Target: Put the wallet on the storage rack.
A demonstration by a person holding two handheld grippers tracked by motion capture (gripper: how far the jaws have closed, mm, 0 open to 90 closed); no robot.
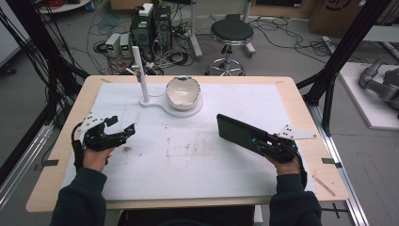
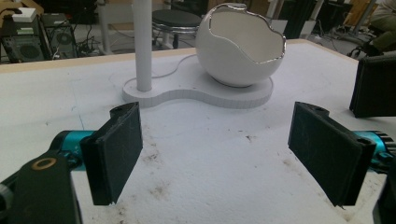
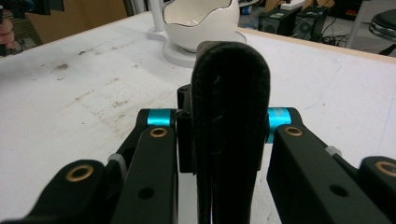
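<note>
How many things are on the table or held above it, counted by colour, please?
White: 2, the egg-shaped bowl and the stand with a post.
Black: 1, the flat case held in the right gripper.
Total: 3.

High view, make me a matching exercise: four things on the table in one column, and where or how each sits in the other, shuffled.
1. bowl
2. black case
3. left gripper
4. white post

a. open, nothing between its jaws
b. clamped in the right gripper
c. upright at the left end of the white base
d. on the round end of that base

Pairs: 1-d, 2-b, 3-a, 4-c
</note>
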